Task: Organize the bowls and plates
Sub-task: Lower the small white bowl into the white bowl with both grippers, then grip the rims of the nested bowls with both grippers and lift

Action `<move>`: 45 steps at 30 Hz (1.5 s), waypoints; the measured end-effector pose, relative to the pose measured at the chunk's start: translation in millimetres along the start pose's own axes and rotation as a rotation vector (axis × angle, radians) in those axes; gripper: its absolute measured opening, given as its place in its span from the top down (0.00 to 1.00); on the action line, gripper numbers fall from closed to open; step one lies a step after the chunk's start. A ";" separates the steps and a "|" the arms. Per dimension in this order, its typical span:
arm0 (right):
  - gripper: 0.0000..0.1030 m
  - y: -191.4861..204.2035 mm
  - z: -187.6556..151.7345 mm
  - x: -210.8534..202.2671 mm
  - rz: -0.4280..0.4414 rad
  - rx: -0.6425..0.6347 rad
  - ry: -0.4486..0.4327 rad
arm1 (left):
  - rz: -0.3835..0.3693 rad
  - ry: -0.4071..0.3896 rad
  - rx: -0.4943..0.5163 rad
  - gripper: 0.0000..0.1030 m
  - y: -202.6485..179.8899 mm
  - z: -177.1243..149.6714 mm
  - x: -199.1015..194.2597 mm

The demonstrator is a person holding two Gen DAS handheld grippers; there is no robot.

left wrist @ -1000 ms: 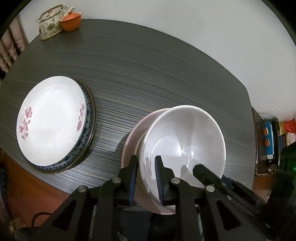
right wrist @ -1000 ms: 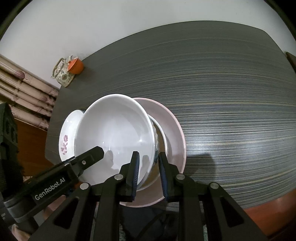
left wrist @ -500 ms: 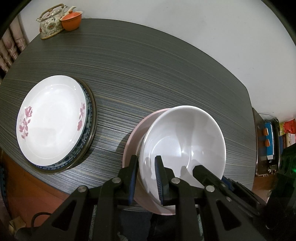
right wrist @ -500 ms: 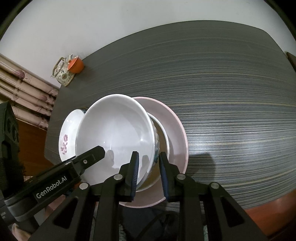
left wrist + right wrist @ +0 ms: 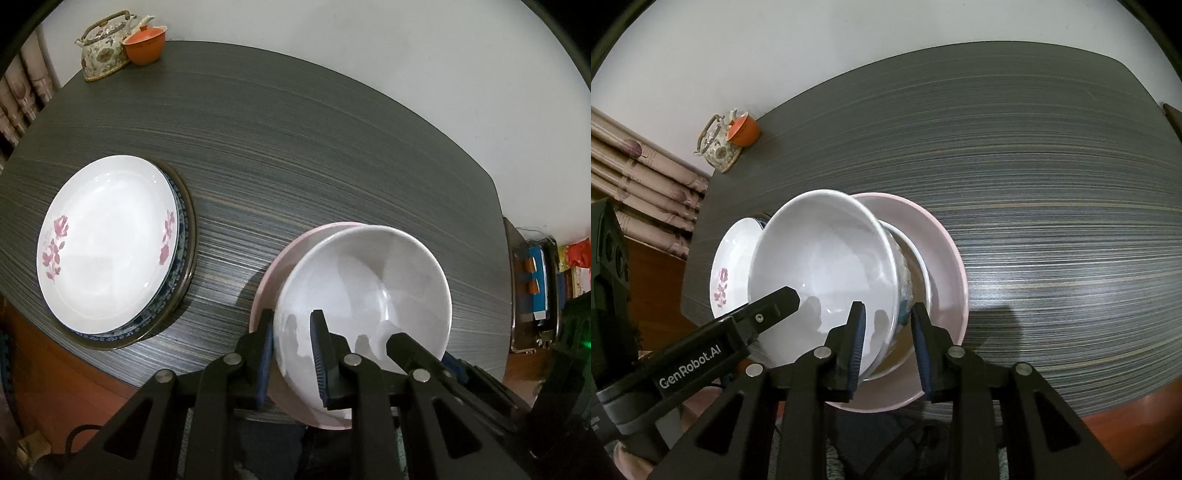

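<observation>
Your right gripper (image 5: 886, 325) is opening around the white bowl (image 5: 827, 262), which is nested in the pink dish (image 5: 945, 251); left gripper (image 5: 291, 332) grips its rim. Release evenly so it settles.

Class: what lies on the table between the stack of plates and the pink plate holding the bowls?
Only bare dark tabletop separates the plate stack from the pink plate, seen in the left wrist view.

Home dining area: dark striped wood-grain table (image 5: 295, 147) against a plain white wall (image 5: 369, 55), floral teapot (image 5: 101, 51) and orange cup (image 5: 145, 44) at its far corner, beige curtain (image 5: 639, 177), stacked household plates (image 5: 110, 240)
</observation>
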State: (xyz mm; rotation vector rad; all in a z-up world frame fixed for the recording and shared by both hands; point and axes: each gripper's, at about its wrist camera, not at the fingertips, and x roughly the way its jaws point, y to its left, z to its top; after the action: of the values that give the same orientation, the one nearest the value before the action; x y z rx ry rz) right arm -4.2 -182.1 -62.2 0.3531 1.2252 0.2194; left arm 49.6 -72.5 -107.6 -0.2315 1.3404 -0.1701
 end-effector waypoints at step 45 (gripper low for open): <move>0.63 -21.9 -0.2 -31.3 -0.014 0.048 -0.060 | -0.060 -0.048 -0.147 0.72 58.5 5.7 -37.2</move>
State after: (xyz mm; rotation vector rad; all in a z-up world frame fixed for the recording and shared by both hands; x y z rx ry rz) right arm -15.3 -213.3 -43.1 0.3902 1.1748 0.1658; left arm 46.3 -6.2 -86.7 -0.3976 1.3000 -0.1162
